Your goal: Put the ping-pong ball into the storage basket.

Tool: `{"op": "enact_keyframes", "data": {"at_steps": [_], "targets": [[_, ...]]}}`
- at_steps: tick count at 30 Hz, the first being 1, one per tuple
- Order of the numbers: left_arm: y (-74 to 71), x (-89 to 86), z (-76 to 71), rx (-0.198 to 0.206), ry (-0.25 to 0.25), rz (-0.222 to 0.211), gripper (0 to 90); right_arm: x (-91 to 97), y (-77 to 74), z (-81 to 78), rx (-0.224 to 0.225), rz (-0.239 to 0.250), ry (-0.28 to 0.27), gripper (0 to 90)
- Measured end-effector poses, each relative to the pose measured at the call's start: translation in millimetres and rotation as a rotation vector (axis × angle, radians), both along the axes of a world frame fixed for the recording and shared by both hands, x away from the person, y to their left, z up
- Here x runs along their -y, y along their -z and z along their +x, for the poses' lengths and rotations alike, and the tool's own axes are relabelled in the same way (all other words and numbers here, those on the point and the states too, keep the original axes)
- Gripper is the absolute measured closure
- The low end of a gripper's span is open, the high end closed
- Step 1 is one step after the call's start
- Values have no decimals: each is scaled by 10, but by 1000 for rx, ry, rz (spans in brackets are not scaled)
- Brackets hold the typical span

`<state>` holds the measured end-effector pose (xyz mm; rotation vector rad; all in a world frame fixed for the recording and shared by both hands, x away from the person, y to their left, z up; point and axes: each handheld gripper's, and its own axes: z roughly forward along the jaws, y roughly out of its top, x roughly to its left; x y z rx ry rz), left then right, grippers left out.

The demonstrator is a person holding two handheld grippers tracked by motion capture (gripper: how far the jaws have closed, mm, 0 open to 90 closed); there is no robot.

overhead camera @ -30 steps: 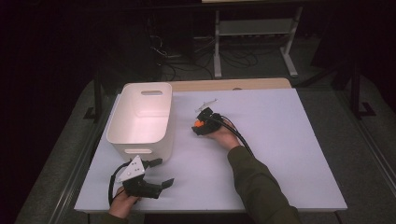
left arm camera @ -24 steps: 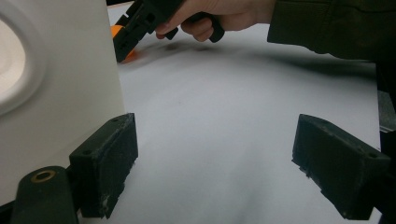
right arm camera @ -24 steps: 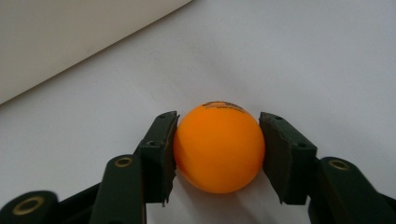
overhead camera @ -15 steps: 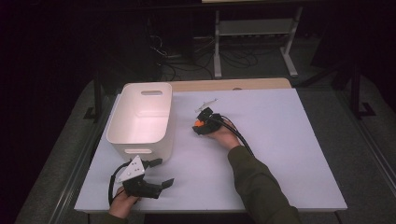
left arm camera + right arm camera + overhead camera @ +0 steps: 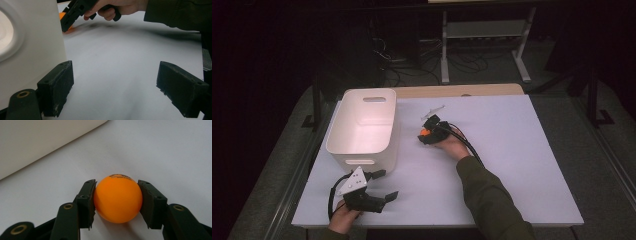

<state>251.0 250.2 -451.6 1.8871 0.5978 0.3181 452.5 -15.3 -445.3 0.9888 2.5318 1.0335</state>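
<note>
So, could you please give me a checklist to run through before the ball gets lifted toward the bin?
1. Grip: right gripper has both pads pressed on the orange ball, one each side: ok.
2. Ball centred between the pads, not at their tips: ok.
3. Ball lifted off the table: cannot tell.
4. Bin upright, open side up, just left of the ball in the high view: ok.
5. Bin has room: nothing seen in the visible part of its inside: ok.
6. Left gripper open, near the bin's front corner, away from the ball's likely path: ok.
</note>
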Motion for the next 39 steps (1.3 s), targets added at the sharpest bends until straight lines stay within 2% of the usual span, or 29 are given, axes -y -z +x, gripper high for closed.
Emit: {"op": "enact_keyframes", "data": {"at_steps": [39], "targets": [[0, 1, 3, -1, 0, 4, 141, -3, -92, -235, -29, 15, -113, 495]]}}
